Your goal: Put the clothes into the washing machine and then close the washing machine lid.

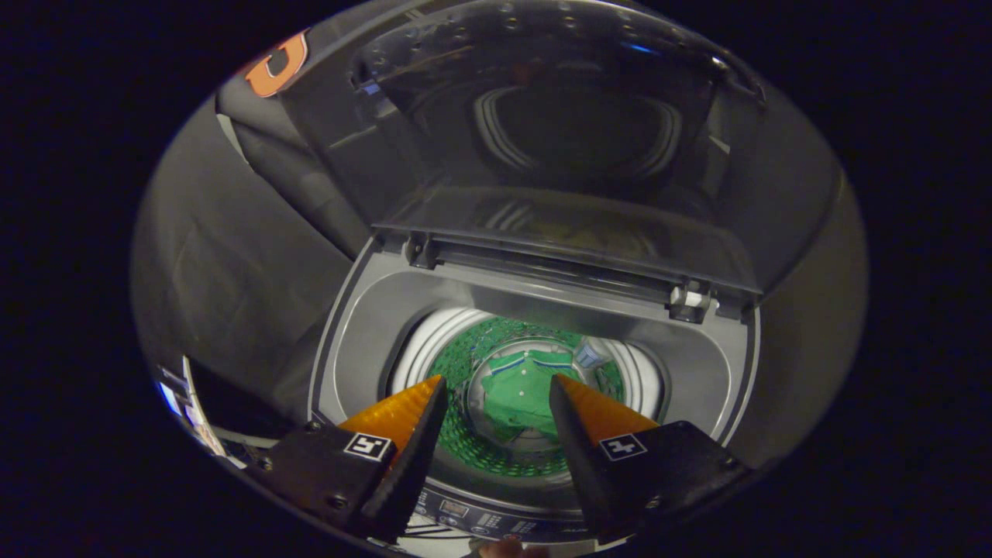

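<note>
Gripper (496, 391) open, empty, above washing machine (535, 310); green shirt (521, 395) lies in its drum; lid (542, 155) raised.

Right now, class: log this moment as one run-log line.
gripper: open, empty, above drum | green garment: in drum | lid: raised | next: likely close lid

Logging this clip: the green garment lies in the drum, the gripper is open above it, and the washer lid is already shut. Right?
Not quite. The gripper view shows the lid standing open behind the drum. The rest holds: the green garment lies in the drum, and the gripper is open above it.
</note>
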`<state>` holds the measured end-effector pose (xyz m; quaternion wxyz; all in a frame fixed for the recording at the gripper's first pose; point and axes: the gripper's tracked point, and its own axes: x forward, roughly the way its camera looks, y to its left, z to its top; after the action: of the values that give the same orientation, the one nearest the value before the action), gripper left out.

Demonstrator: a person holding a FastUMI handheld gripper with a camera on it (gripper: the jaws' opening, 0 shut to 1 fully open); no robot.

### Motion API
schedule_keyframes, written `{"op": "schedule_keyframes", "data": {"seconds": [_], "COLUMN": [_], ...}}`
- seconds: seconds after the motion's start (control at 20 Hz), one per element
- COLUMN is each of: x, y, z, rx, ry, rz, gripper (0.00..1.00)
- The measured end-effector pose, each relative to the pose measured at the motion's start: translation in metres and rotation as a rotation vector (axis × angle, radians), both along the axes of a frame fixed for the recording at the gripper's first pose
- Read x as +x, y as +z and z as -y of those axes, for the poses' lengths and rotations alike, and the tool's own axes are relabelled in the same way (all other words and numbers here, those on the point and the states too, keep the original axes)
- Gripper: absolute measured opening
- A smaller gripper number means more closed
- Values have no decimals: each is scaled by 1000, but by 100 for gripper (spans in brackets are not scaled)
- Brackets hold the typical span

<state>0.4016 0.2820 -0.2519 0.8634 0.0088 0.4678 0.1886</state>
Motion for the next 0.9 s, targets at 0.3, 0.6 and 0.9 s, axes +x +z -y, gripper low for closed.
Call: {"op": "schedule_keyframes", "data": {"seconds": [0.3,0.6,0.9], "x": [-5,48,149], "y": [91,280,251], "z": [-33,-43,-29], "rx": [137,362,162], "ry": [121,129,-43], "rz": [189,585,522], "gripper": [83,84,88]}}
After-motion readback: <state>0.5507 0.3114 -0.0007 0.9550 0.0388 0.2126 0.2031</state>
